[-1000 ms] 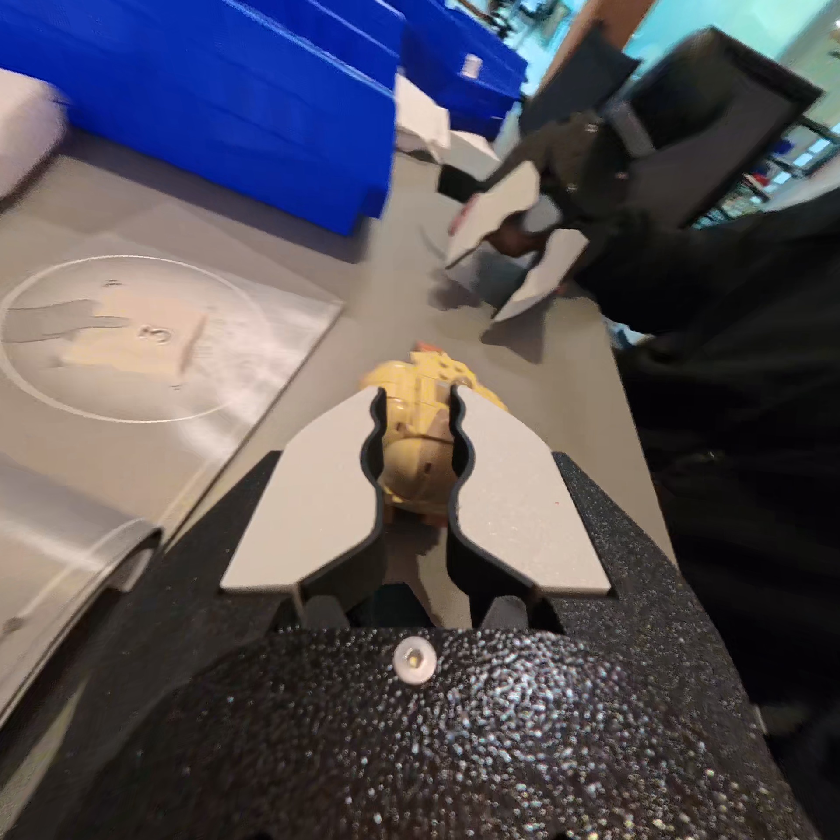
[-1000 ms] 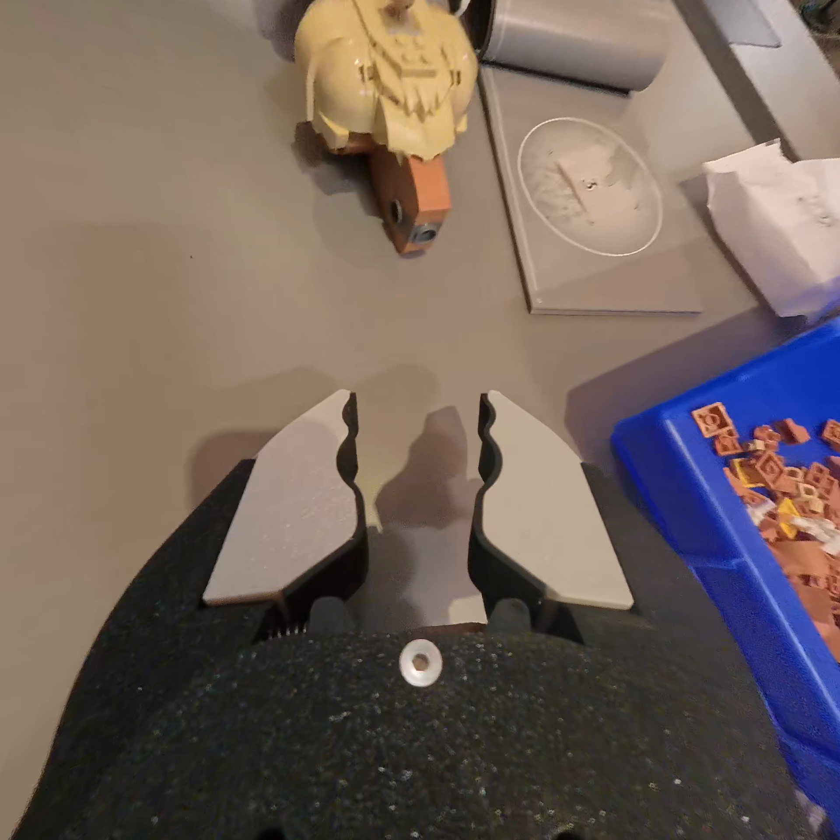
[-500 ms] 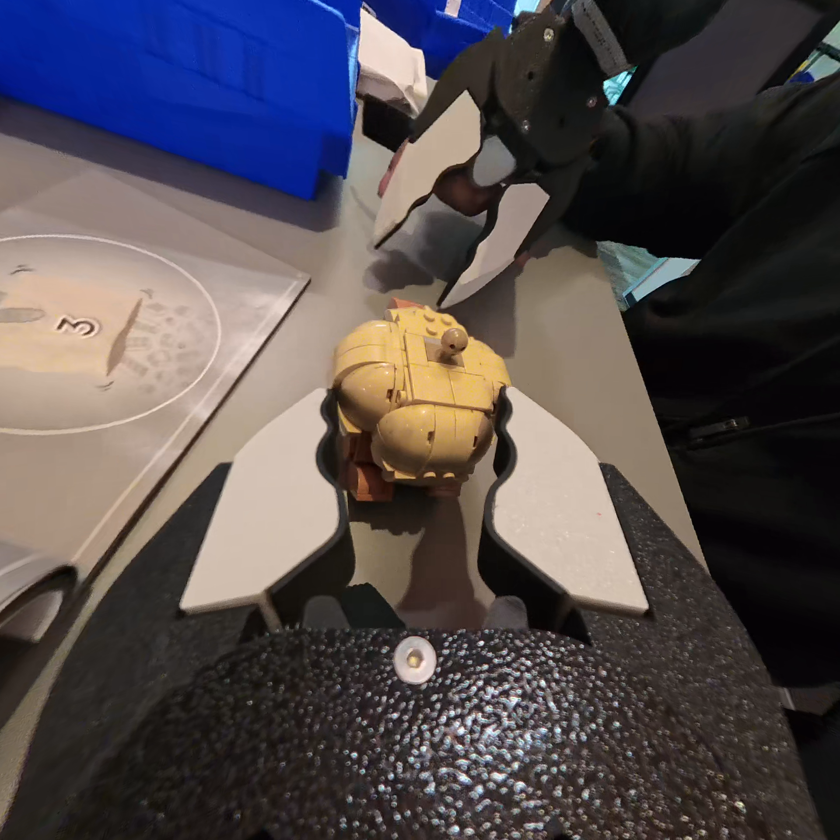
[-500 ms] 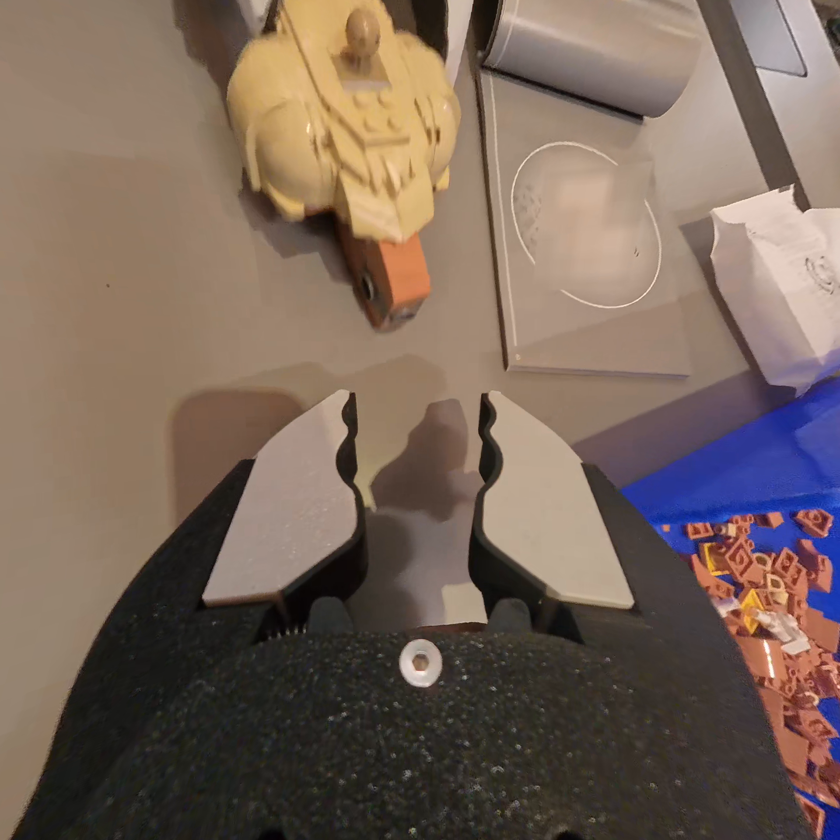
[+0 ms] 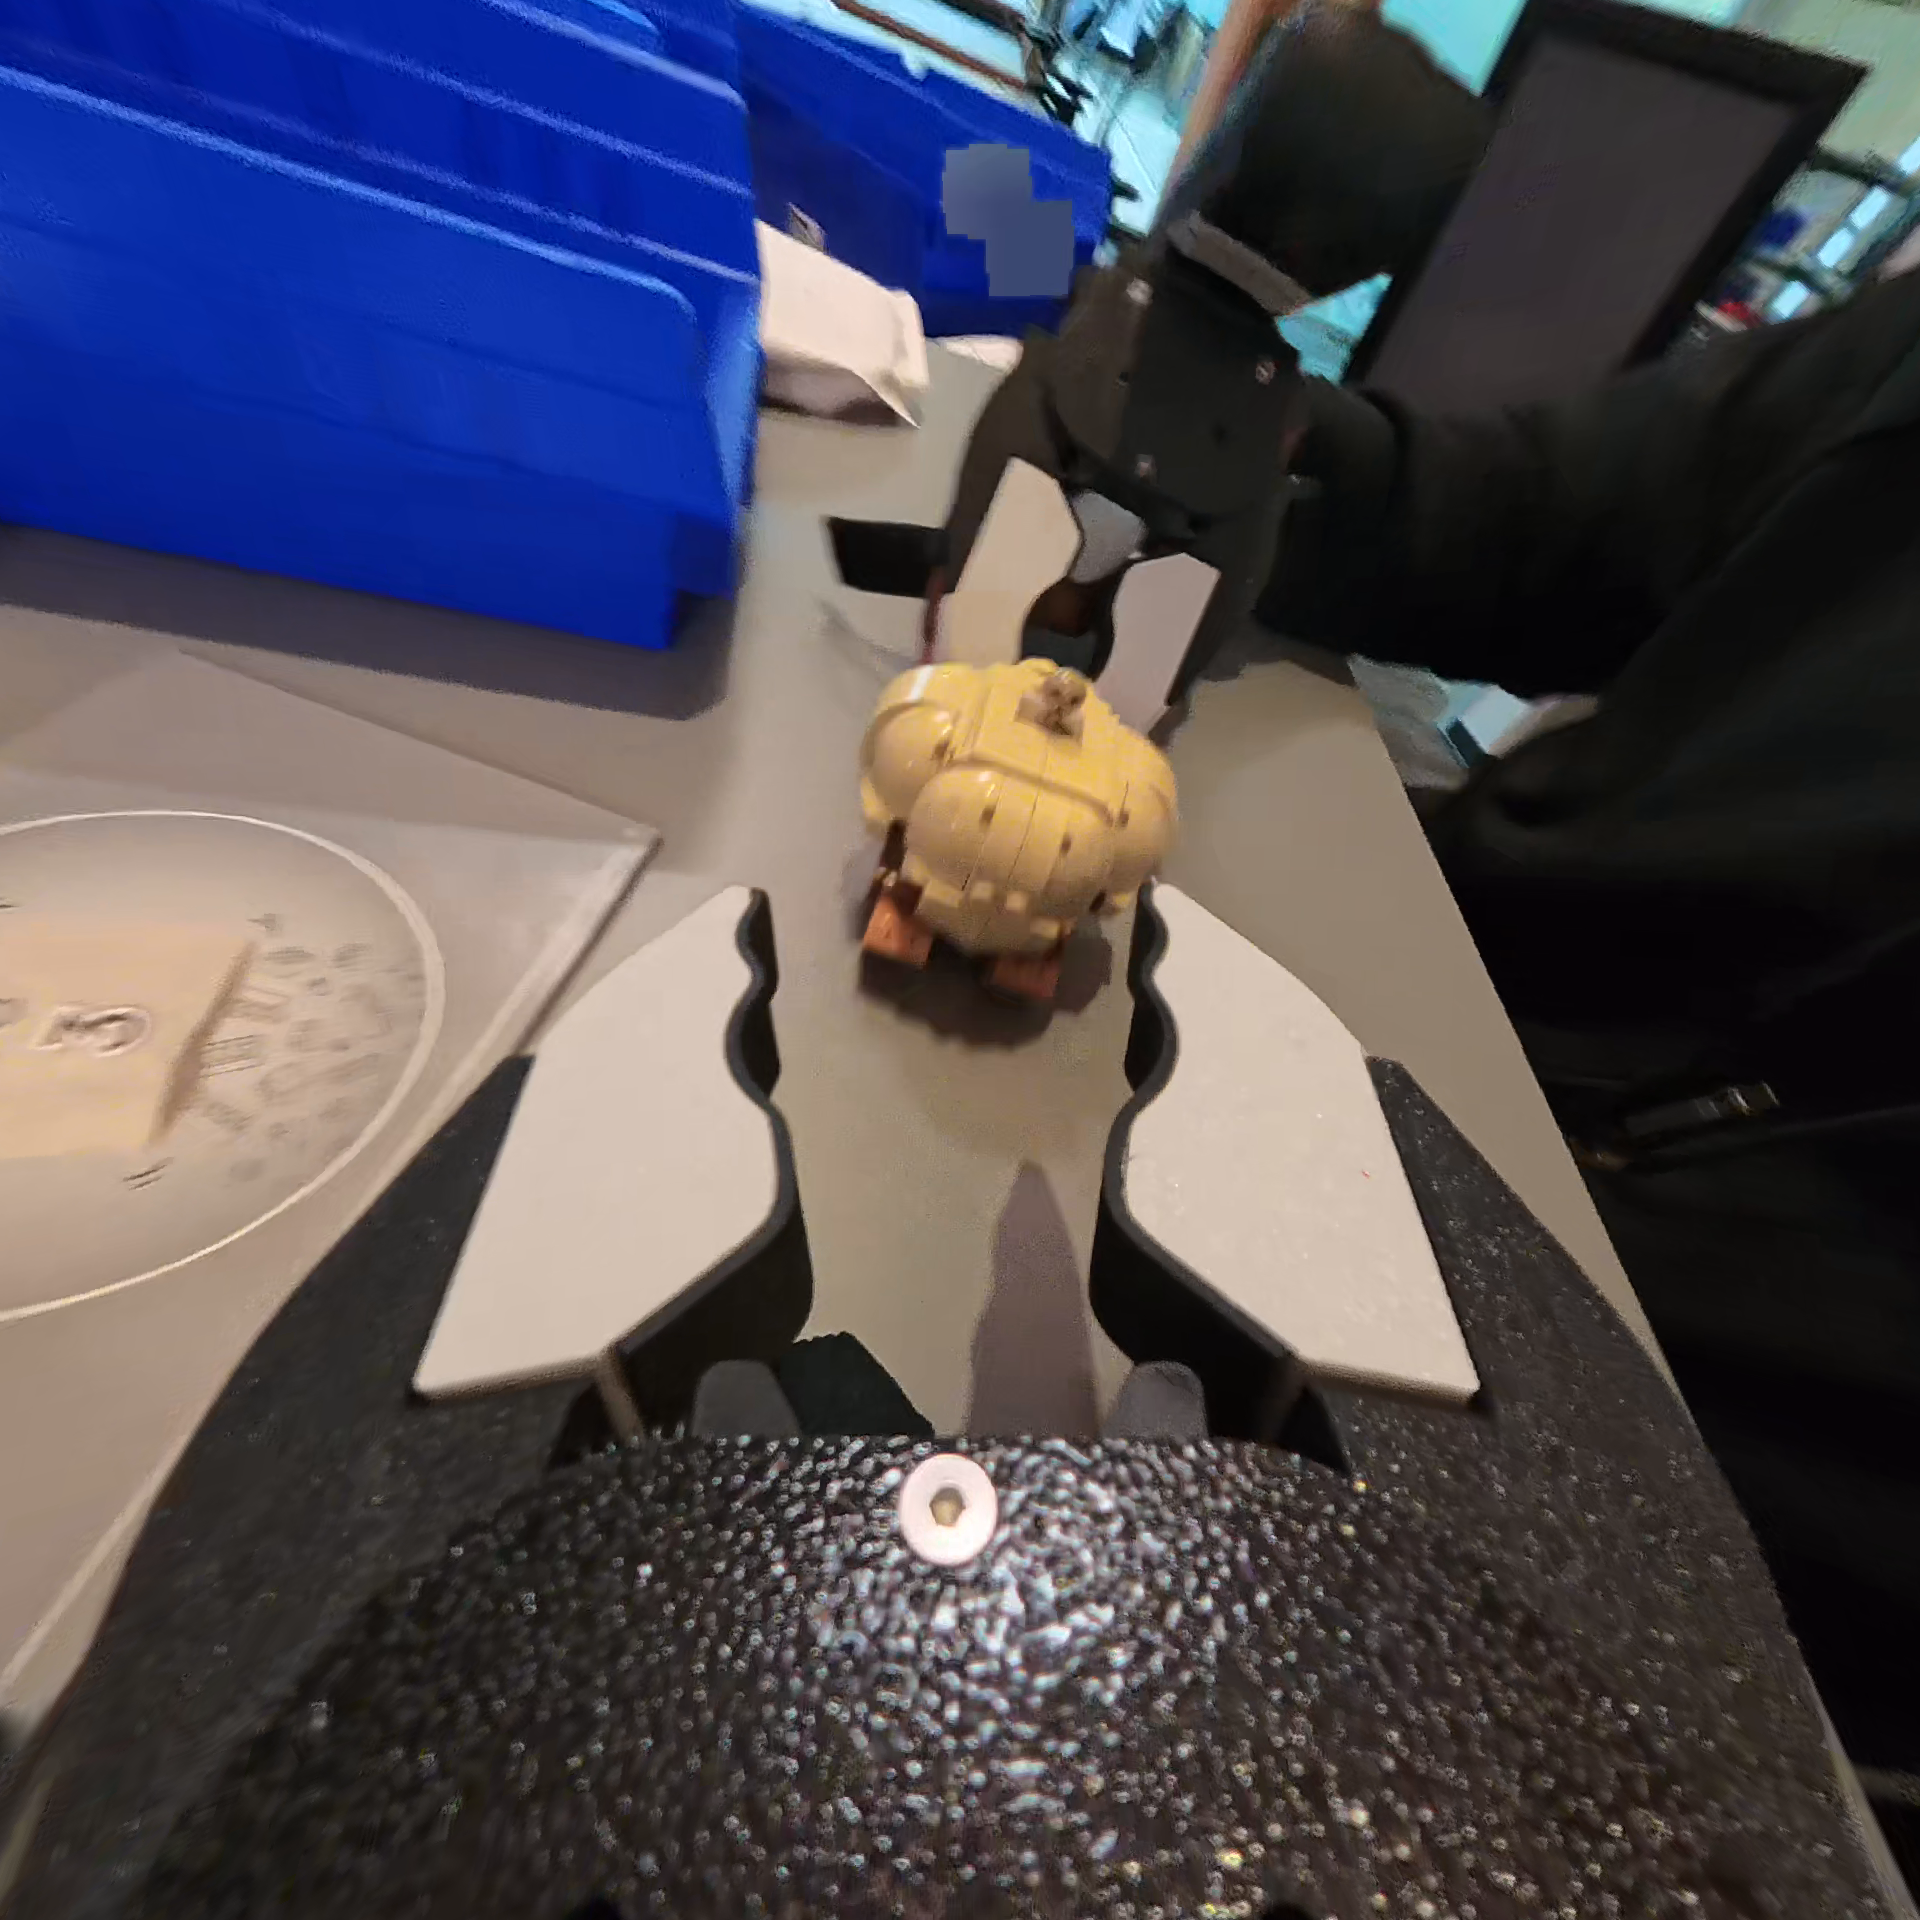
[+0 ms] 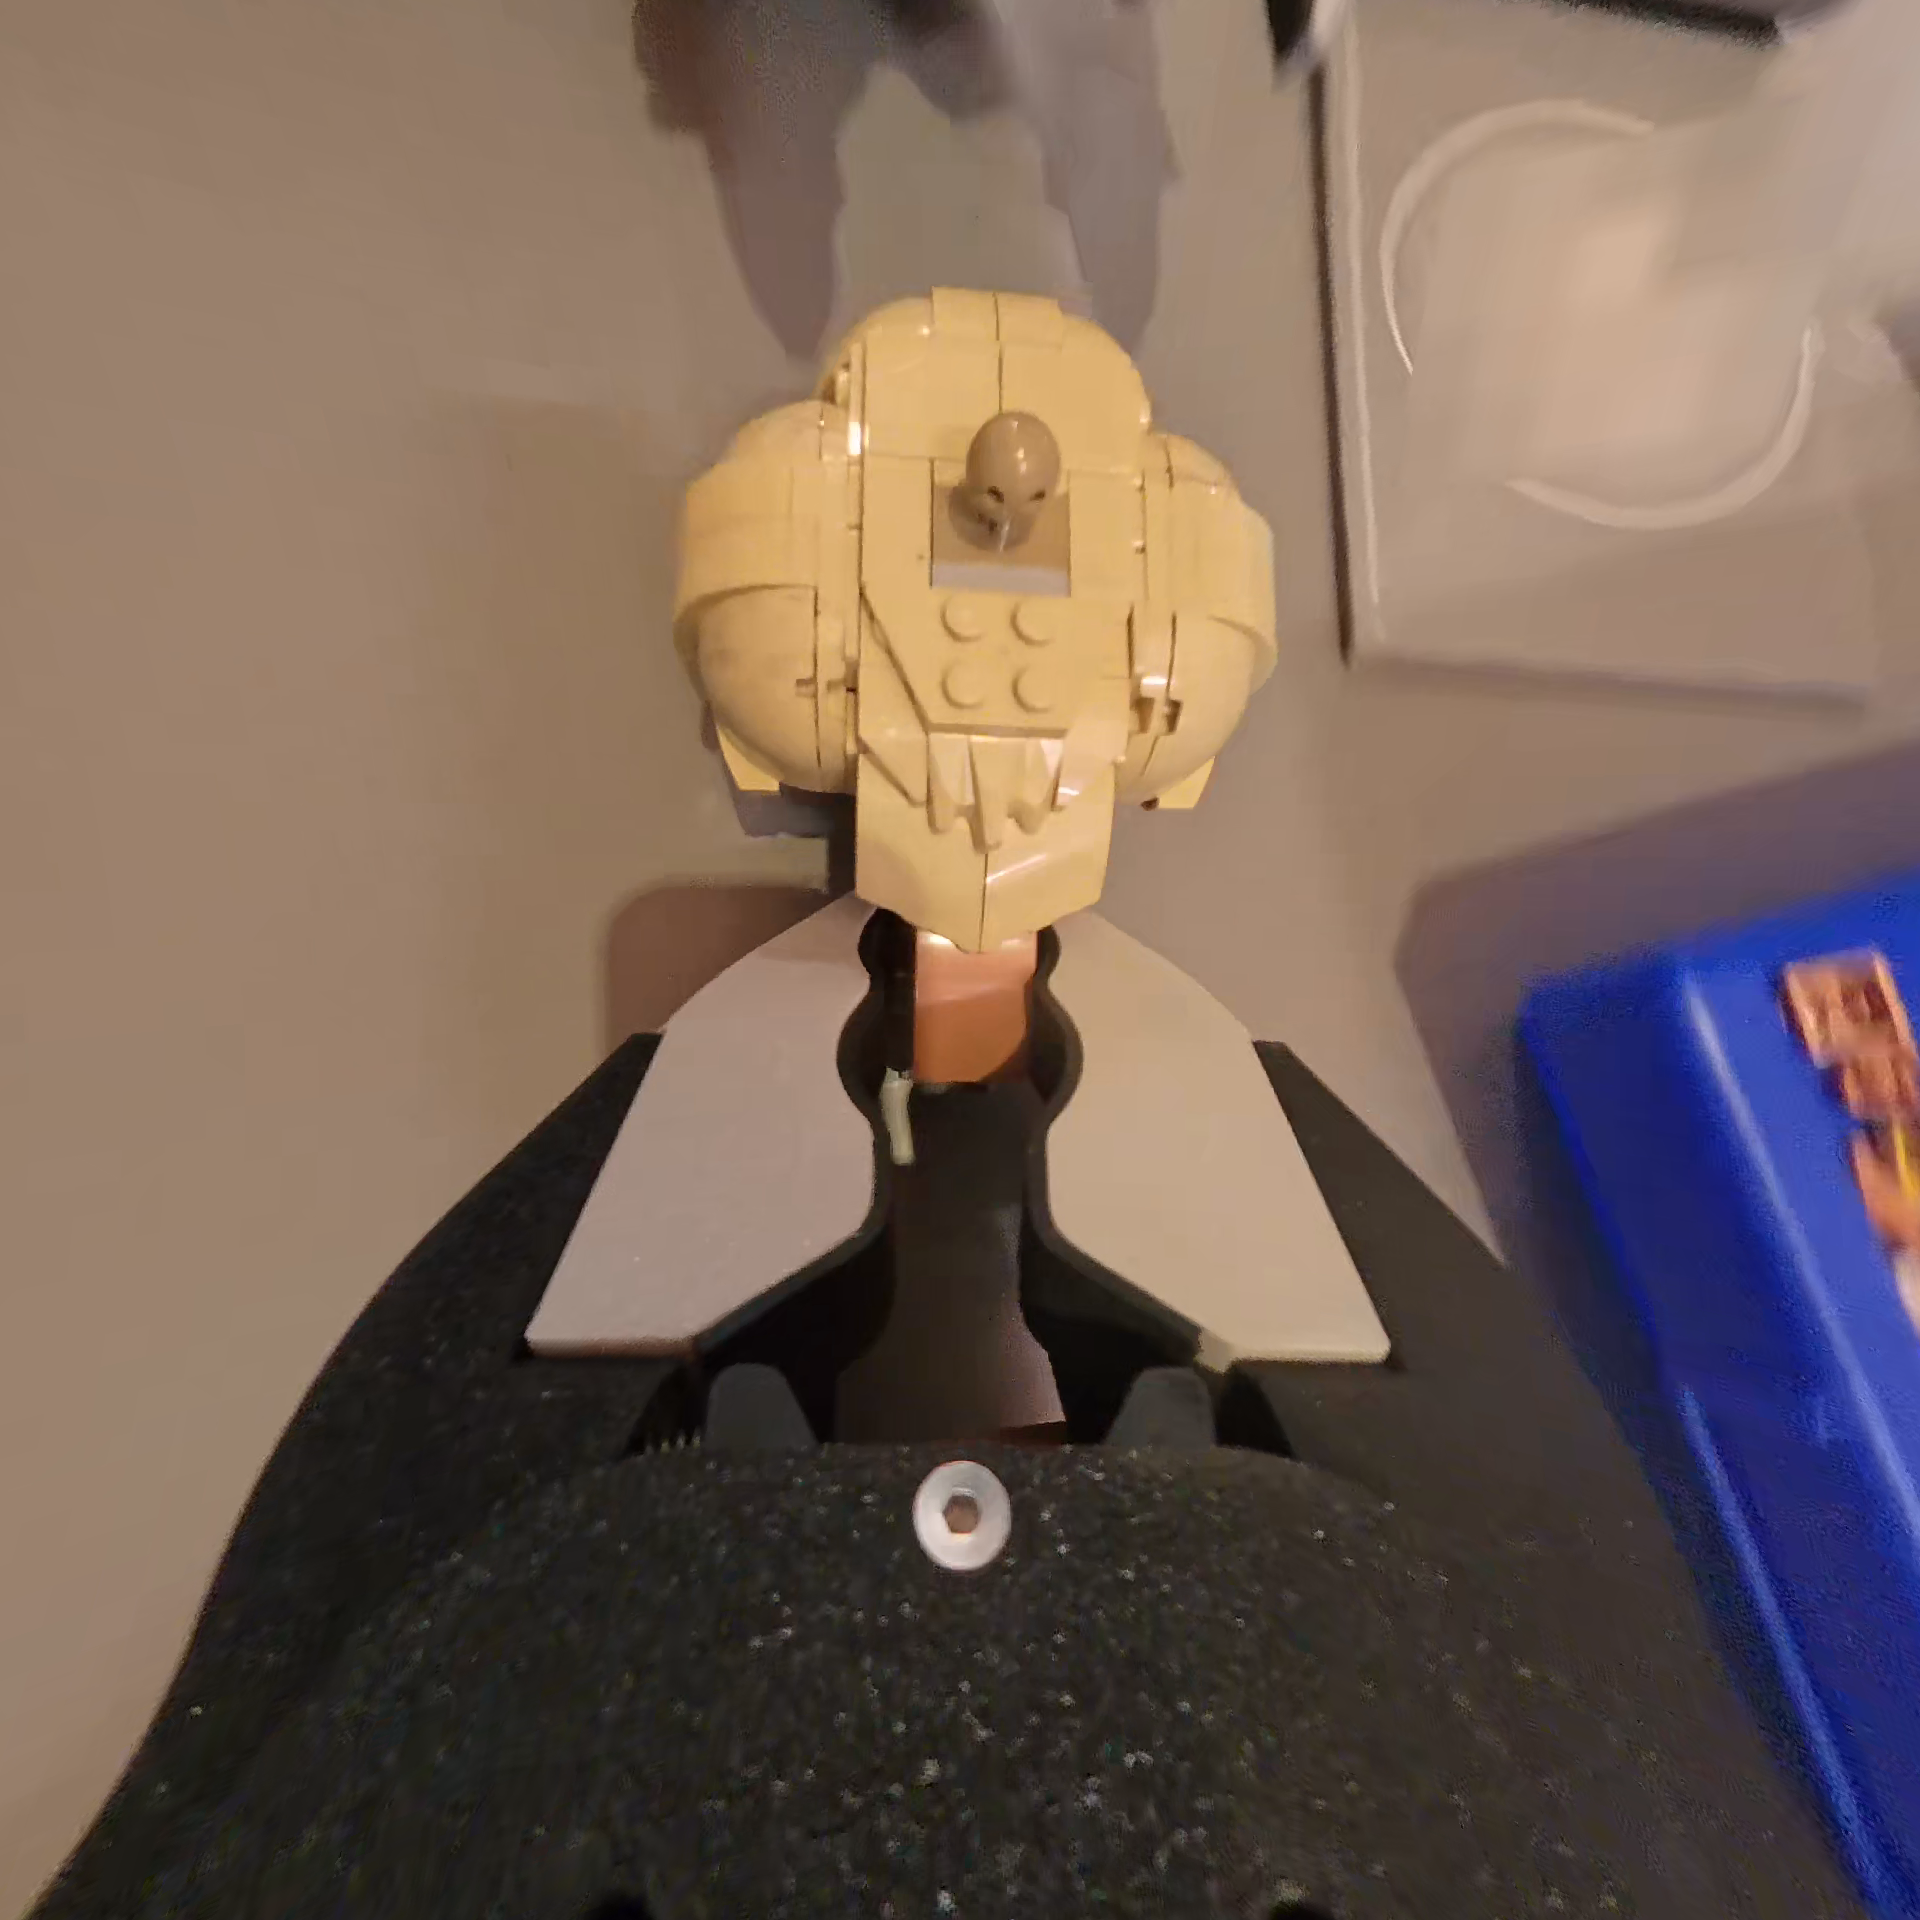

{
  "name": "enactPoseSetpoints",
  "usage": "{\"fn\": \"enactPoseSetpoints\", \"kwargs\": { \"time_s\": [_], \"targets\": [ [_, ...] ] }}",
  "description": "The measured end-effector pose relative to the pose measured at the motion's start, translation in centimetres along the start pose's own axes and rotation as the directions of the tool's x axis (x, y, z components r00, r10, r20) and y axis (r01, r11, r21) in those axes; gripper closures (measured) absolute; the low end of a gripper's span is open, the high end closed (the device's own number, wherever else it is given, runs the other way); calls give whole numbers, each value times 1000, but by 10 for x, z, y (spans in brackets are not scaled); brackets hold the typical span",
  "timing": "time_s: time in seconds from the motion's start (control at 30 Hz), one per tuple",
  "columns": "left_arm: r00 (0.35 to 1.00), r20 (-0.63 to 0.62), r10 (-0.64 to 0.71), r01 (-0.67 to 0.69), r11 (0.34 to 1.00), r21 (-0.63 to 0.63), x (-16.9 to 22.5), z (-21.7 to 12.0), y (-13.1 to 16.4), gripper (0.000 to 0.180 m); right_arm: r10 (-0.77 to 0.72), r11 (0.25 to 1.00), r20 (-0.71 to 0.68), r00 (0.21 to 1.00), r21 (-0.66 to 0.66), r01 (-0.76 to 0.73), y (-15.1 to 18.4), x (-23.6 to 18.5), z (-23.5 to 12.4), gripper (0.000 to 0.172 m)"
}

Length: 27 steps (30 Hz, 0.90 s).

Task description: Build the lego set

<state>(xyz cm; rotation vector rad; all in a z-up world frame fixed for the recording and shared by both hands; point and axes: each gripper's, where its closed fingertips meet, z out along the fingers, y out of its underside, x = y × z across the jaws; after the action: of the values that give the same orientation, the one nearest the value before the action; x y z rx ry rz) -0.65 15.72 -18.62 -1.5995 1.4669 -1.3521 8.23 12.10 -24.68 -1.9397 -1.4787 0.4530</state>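
A tan brick-built model point(image 6: 966, 644) with an orange-brown block point(image 6: 966, 1018) at its front is on the grey table point(image 6: 312, 727). My right gripper point(image 6: 958, 945) is shut on that orange-brown block, both pads pressed to its sides. In the left wrist view the model point(image 5: 1018, 810) shows its rounded back and brown feet just beyond my left gripper point(image 5: 945, 904). The left gripper is open and empty, its fingertips point(image 5: 743, 914) apart from the model. The right gripper point(image 5: 1081, 582) shows behind the model there.
Blue bins point(image 5: 364, 364) stand at the back left. One blue bin point(image 6: 1714, 1247) with brown bricks is at the right gripper's right. A grey sheet with a circle point(image 5: 208, 1039) lies left. A person's black sleeve point(image 5: 1662, 623) and the table edge point(image 5: 1455, 883) are right. My hands' fingertips stand some 12 centimeters from each other.
My left gripper opened off the model and drew back from it. My right gripper moved up to the model and closed on its orange-brown block.
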Motion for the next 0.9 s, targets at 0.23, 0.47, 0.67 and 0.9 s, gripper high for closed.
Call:
{"fn": "enactPoseSetpoints", "kwargs": {
  "time_s": [0.23, 0.47, 0.67, 0.9],
  "targets": [
    [987, 156, -34, -1, 976, 219, -28, -27, -34, 122, 194, 980, -210, 958, -8, -200, 95, 16, -87, 149],
    [972, 233, -25, -29, 974, 226, -35, -27, -35, 122, 249, 962, -343, 905, -20, -273, 142, 18, -138, 148],
    [956, 293, -26, -43, 973, 226, -44, -30, -34, 119, 286, 948, -452, 845, 5, -318, 159, 2, -177, 118],
    [885, 463, 46, -148, 971, 187, -64, -39, -34, 111, 245, 946, -420, 874, 299, -121, 42, -31, -188, 119]
  ]
}}
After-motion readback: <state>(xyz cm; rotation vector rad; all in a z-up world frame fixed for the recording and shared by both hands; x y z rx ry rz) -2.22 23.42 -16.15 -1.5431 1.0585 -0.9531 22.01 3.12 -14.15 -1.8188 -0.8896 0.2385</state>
